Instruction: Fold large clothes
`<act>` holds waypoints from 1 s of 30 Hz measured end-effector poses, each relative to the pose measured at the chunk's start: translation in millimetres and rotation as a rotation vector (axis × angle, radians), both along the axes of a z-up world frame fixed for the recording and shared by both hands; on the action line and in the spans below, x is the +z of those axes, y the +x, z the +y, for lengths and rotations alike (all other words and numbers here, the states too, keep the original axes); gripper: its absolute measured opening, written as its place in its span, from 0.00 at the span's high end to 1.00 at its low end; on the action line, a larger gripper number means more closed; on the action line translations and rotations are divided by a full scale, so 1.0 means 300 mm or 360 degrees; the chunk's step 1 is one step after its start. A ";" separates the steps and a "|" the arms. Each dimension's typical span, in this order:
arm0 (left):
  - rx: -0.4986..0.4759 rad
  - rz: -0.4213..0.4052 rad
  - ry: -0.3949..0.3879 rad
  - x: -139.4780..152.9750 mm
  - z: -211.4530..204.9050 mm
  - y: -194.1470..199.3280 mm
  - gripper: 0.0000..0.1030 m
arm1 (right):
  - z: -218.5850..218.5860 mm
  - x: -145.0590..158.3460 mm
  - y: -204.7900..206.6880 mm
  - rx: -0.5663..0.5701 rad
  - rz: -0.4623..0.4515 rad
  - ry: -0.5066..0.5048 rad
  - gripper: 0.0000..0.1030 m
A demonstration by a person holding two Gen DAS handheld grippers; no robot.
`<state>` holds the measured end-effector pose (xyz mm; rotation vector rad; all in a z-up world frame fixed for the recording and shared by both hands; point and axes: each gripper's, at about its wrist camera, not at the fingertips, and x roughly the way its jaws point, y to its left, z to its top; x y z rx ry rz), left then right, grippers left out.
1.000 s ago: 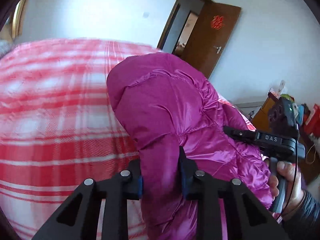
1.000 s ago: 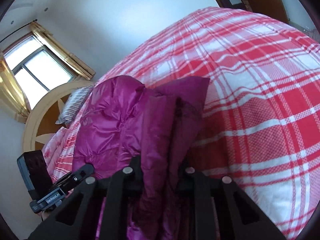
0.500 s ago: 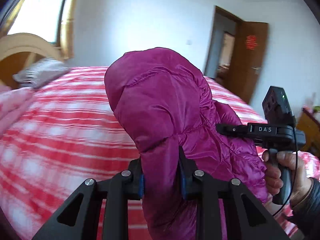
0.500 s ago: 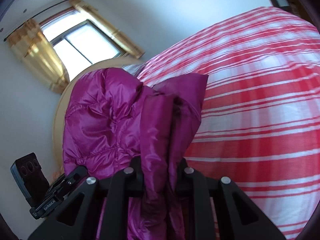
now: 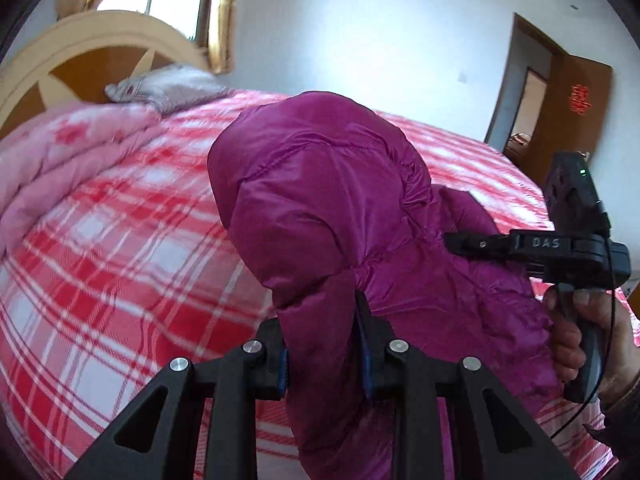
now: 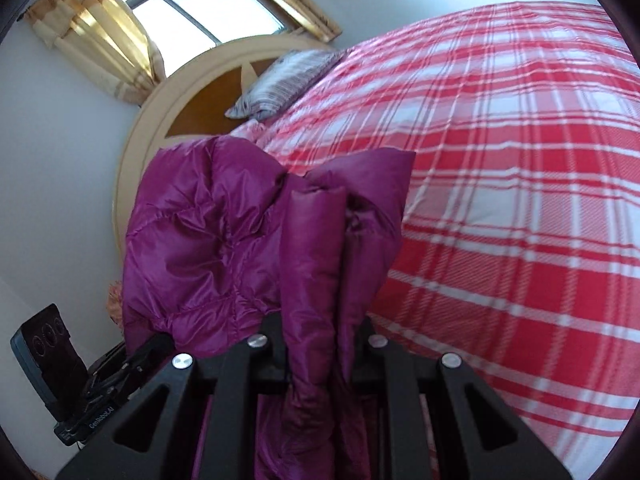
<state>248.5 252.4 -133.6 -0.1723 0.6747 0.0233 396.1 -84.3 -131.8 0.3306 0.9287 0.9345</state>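
Observation:
A magenta puffer jacket (image 5: 320, 208) hangs in the air above a red-and-white plaid bed (image 5: 100, 248). My left gripper (image 5: 322, 344) is shut on a fold of the jacket, which bulges up in front of it. My right gripper (image 6: 322, 344) is shut on another bunched edge of the jacket (image 6: 208, 240). The right gripper also shows in the left wrist view (image 5: 460, 242), held by a hand, its tips pressed into the jacket. The left gripper's body shows at the lower left of the right wrist view (image 6: 108, 376).
A wooden headboard (image 5: 80, 52) and a striped pillow (image 6: 280, 80) stand at the bed's head, with a folded pink quilt (image 5: 60, 160) beside them. A curtained window (image 6: 200, 12) is behind. An open brown door (image 5: 576, 108) is at the right.
Both grippers have swung with the jacket toward the head of the bed; the headboard, pillow and window have come into view. The grips on the jacket are unchanged.

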 end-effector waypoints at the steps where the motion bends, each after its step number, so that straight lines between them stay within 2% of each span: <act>1: 0.0017 0.0018 -0.0012 -0.018 0.012 0.001 0.73 | 0.007 -0.011 0.002 0.0000 0.0008 -0.0012 0.81; 5: 0.0056 0.0042 -0.0020 -0.048 0.023 -0.004 0.60 | 0.016 -0.052 0.013 -0.0012 0.0042 -0.0044 0.81; 10: 0.0080 0.0062 0.0008 -0.089 0.025 0.005 0.53 | 0.036 -0.076 0.032 -0.0025 0.0073 -0.0082 0.80; 16: 0.0139 0.0074 -0.0025 -0.074 0.029 -0.020 0.47 | 0.058 -0.078 0.034 -0.0019 0.0061 -0.0133 0.77; 19: 0.0191 0.0071 0.0073 -0.015 0.012 -0.056 0.44 | 0.057 -0.040 0.002 -0.0043 -0.0045 -0.0214 0.67; 21: 0.0206 -0.0008 0.0131 0.047 -0.007 -0.104 0.33 | 0.036 -0.009 -0.029 -0.0064 -0.0110 -0.0228 0.65; 22: 0.0219 -0.0056 0.0161 0.084 -0.017 -0.133 0.21 | 0.021 0.023 -0.058 -0.0089 -0.0163 -0.0235 0.56; 23: 0.0240 -0.0108 0.0193 0.121 -0.027 -0.166 0.16 | 0.009 0.041 -0.079 -0.0110 -0.0198 -0.0238 0.41; 25: 0.0249 -0.0199 0.0240 0.177 -0.044 -0.222 0.15 | -0.021 0.106 -0.145 -0.0173 -0.0320 -0.0254 0.27; 28: 0.0252 -0.0259 0.0306 0.245 -0.064 -0.294 0.14 | -0.061 0.203 -0.258 -0.0251 -0.0490 -0.0298 0.25; 30: 0.0260 -0.0277 0.0310 0.272 -0.058 -0.319 0.14 | -0.074 0.252 -0.319 -0.0339 -0.0572 -0.0354 0.21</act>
